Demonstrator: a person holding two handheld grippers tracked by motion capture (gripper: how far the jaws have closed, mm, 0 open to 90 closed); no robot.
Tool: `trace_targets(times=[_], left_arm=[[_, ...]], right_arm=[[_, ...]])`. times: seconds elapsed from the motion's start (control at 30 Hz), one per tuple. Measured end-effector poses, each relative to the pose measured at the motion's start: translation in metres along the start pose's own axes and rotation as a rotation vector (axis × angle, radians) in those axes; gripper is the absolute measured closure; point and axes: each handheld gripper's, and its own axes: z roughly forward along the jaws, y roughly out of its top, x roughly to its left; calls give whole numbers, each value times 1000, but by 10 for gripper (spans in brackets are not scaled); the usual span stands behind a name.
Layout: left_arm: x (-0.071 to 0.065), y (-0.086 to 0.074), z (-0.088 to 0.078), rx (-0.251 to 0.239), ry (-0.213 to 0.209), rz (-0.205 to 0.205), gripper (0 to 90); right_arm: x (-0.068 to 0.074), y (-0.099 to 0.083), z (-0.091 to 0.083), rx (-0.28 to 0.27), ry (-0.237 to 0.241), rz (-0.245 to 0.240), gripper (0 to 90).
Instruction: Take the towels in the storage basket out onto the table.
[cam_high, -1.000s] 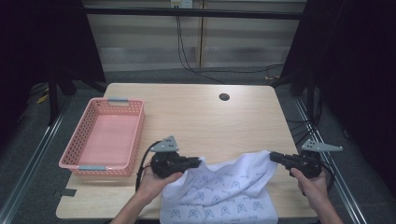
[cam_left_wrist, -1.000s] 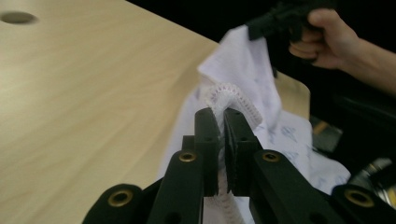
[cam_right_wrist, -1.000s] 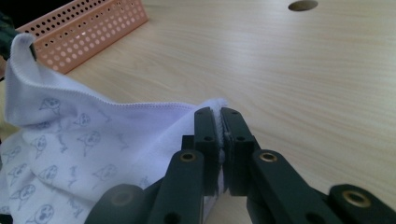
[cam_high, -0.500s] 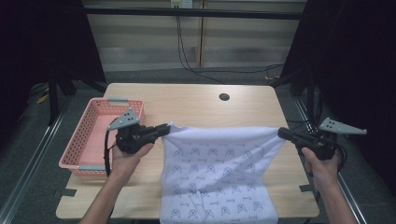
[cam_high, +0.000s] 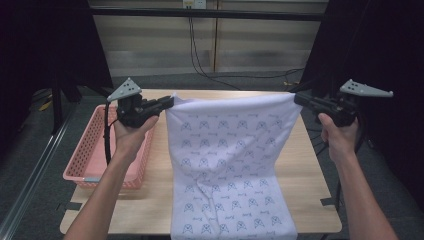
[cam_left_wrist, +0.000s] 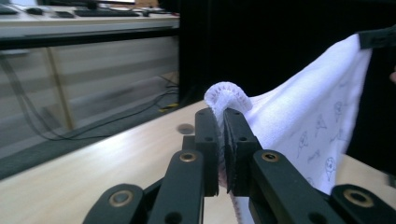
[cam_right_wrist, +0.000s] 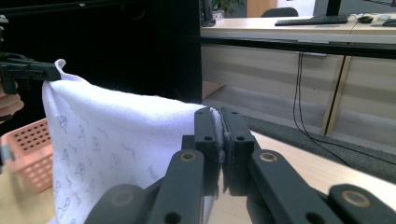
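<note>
A white towel (cam_high: 227, 165) printed with small blue figures hangs stretched between my two grippers above the wooden table (cam_high: 305, 172). Its lower part drapes over the table's near edge. My left gripper (cam_high: 170, 102) is shut on the towel's top left corner, and the hem (cam_left_wrist: 225, 95) curls out above the closed jaws in the left gripper view. My right gripper (cam_high: 298, 97) is shut on the top right corner, where a thin edge of towel (cam_right_wrist: 218, 122) shows pinched between the jaws. In the right gripper view the towel (cam_right_wrist: 116, 140) spreads away to the far left gripper (cam_right_wrist: 28, 71).
A pink plastic basket (cam_high: 92, 150) stands on the table's left side, just under my left hand. A small dark round hole (cam_left_wrist: 186, 128) marks the table's far middle. Cables hang behind the table. Dark curtains flank both sides.
Both hands have risen and moved apart, lifting the towel from a heap on the near table edge into a taut sheet. Both grips held throughout.
</note>
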Motion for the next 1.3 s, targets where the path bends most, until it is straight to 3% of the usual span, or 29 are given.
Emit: trace_targets(times=[0.1, 0.2, 0.23, 0.27, 0.3, 0.33, 0.37, 0.43, 0.53, 0.73, 0.77, 0.83, 0.87, 0.93, 1.03, 1.1, 1.13, 1.2, 1.23, 1.3], left_arm=[[17, 4, 17, 13, 25, -17, 856], [33, 2, 40, 46, 59, -38, 818], [40, -1, 49, 64, 81, -63, 749], [44, -4, 53, 81, 92, -78, 694], [50, -8, 58, 114, 75, -102, 629], [52, -12, 59, 110, 87, -114, 602], [52, -12, 59, 110, 87, -114, 598], [56, -22, 58, 137, 69, -128, 598], [46, -25, 55, 129, 25, -108, 614], [10, -38, 43, 131, -60, -81, 642], [3, -42, 40, 129, -93, -88, 647], [-12, -49, 36, 173, -100, -60, 666], [-20, -54, 32, 176, -137, -55, 667], [-39, -69, 23, 202, -166, -42, 680], [-60, -93, 16, 281, -190, -9, 693], [-69, -112, 11, 320, -234, -27, 692], [-73, -122, 8, 341, -229, -24, 689], [-77, -140, 7, 408, -251, -29, 682], [-79, -152, 5, 439, -245, -14, 679], [-79, -167, 1, 463, -279, -34, 668]], right_arm=[[-15, 4, 23, 23, -18, 9, 863], [-37, 2, 54, 61, -82, 21, 852], [-41, 0, 62, 82, -127, 17, 794], [-49, -6, 74, 119, -191, 48, 682], [-53, -10, 81, 142, -214, 67, 610], [-56, -17, 87, 157, -251, 65, 598], [-59, -22, 89, 166, -250, 82, 576], [-59, -29, 89, 165, -218, 88, 577], [-51, -40, 83, 177, -160, 65, 576], [-22, -67, 59, 211, -63, 31, 550], [-16, -73, 53, 212, -37, 30, 548], [-2, -85, 42, 237, -11, 12, 539], [3, -91, 38, 252, 8, 10, 538], [18, -108, 26, 301, 41, -8, 534], [35, -135, 13, 350, 89, 0, 534], [45, -154, 8, 399, 110, 11, 533], [48, -164, 5, 414, 123, 24, 524], [53, -183, 1, 455, 175, 84, 511], [54, -189, -1, 475, 178, 86, 510], [57, -201, -2, 547, 165, 55, 501]])
